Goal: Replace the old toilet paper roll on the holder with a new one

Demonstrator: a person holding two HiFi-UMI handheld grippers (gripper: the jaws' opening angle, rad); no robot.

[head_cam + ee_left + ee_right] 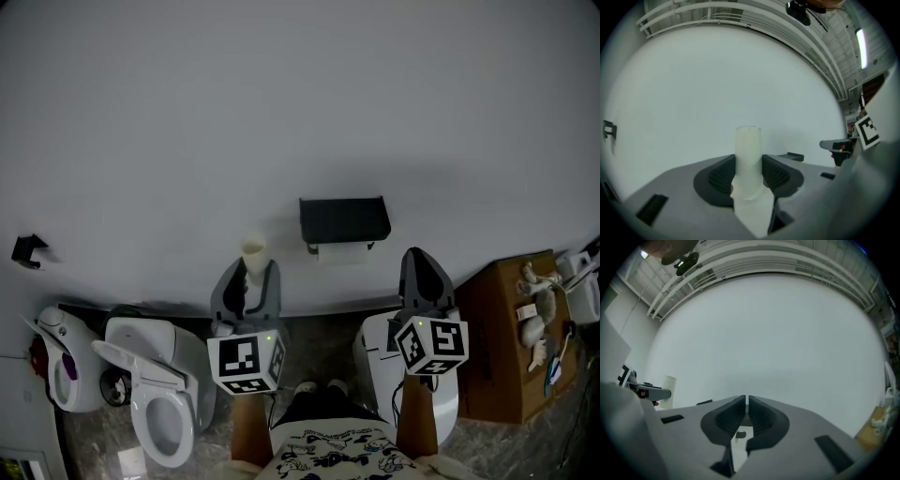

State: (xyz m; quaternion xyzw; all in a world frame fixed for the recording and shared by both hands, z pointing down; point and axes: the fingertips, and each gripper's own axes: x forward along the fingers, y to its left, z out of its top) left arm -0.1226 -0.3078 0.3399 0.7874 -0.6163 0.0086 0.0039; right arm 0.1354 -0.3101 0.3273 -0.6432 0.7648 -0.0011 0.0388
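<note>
Closest in, at the foot of the head view, is the person's patterned shirt [333, 450], with a forearm reaching forward on each side. Each forearm ends in a marker cube, the left cube [246, 363] and the right cube [431, 344].

Beyond the left cube, the left tongs [248, 274] [748, 161] are clenched on a pale cardboard tube [252, 251] [748, 140]. Both ribbed pads press its sides. The tube runs up between the jaws, and its open far end sticks out past the tips toward the wall. The right gripper view also shows the tube [669, 391], off to the side at the tip of the other tool.

The right tongs [420, 255] [746, 401] are clenched too, with only a thin slit between the pads and nothing held in them.

Below the hands is a grey floor [319, 342]. A toilet [159, 403] with its seat down and lid up stands at the left. A second white fixture [375, 352] stands under the right arm, and a brown box [502, 337] with small odds and ends on top is at the far right.

Farthest off is the plain pale wall [281, 112]. The black holder [344, 220] is fixed on it, between the two tongs and apart from both, with a pale strip [342, 253] just under it. A small black bracket [28, 250] sits on the wall far to the left.
</note>
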